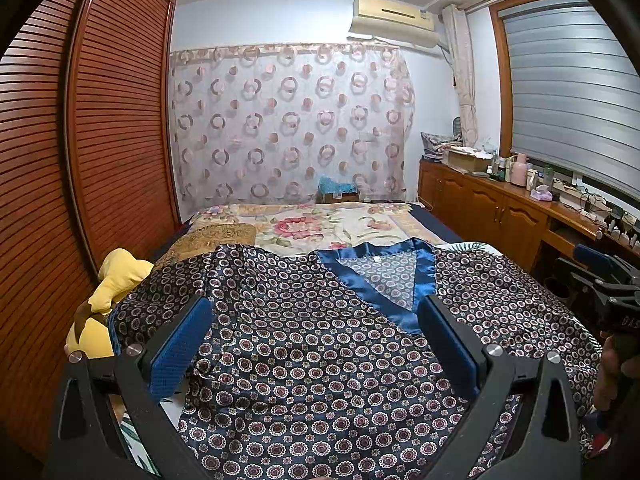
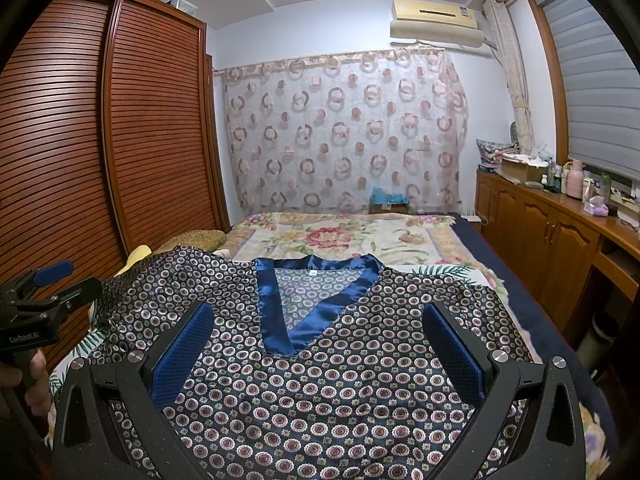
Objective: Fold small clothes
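A dark blue satin top (image 1: pixel 320 344) with a circle pattern and a shiny blue V-neck band (image 1: pixel 376 280) lies spread flat on the bed, neck away from me. It also shows in the right wrist view (image 2: pixel 340 380). My left gripper (image 1: pixel 316 336) is open and empty, held above the left half of the top. My right gripper (image 2: pixel 320 340) is open and empty, held above the middle, just below the V-neck (image 2: pixel 312 312). Each gripper shows at the edge of the other's view.
The bed carries a floral blanket (image 1: pixel 320 224) beyond the top. A yellow soft toy (image 1: pixel 116 280) lies at the bed's left edge by a slatted wooden wardrobe (image 1: pixel 80 140). A wooden cabinet (image 1: pixel 500 208) with clutter runs along the right.
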{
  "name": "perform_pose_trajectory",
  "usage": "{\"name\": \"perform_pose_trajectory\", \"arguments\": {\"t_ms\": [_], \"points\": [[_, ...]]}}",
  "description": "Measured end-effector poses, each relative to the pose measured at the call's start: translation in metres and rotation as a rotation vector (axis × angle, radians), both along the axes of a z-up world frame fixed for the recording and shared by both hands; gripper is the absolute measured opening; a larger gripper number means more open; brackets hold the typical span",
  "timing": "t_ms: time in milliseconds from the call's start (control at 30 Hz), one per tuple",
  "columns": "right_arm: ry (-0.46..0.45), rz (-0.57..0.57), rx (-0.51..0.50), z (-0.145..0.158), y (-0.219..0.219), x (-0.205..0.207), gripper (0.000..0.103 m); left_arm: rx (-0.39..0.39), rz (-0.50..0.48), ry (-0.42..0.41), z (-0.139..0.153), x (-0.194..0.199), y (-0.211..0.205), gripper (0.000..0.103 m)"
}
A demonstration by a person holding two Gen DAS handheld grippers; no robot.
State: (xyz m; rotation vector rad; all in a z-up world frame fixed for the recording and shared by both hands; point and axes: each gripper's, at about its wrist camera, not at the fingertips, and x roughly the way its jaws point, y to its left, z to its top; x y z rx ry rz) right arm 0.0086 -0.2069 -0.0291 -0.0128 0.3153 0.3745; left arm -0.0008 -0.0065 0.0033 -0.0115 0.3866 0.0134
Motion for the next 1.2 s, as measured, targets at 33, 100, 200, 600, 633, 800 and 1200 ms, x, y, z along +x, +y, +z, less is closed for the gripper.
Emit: {"name": "perform_pose_trajectory", "arguments": {"t_ms": [33, 100, 200, 600, 633, 800, 1200], "points": [[0.0, 0.0, 0.0, 0.0001, -0.0001, 0.0001, 0.103, 0.0, 0.0, -0.001, 0.0, 0.0001, 0.0001, 0.103], [0.0, 0.0, 0.001, 0.0005, -0.0004, -0.0003, 0.103, 0.001, 0.0, -0.004, 0.0013, -0.0005, -0.0004, 0.103], [0.0, 0.001, 0.001, 0.0004, -0.0006, -0.0004, 0.103, 0.001, -0.001, -0.003, 0.0017, -0.0007, -0.0002, 0.103], [0.002, 0.0, 0.003, -0.0001, -0.0008, -0.0005, 0.103, 0.002, 0.001, -0.007, 0.0051, -0.0057, -0.0011, 0.103], [0.001, 0.0, 0.003, -0.0001, -0.0009, -0.0005, 0.103, 0.002, 0.001, -0.007, 0.005, -0.0057, -0.001, 0.103], [0.001, 0.001, 0.003, -0.0001, -0.0011, -0.0004, 0.103, 0.003, 0.0, -0.007, 0.005, -0.0058, -0.0014, 0.103], [0.0, 0.0, 0.003, -0.0008, -0.0007, -0.0014, 0.103, 0.001, -0.001, -0.01, 0.0076, -0.0078, -0.0021, 0.103]]}}
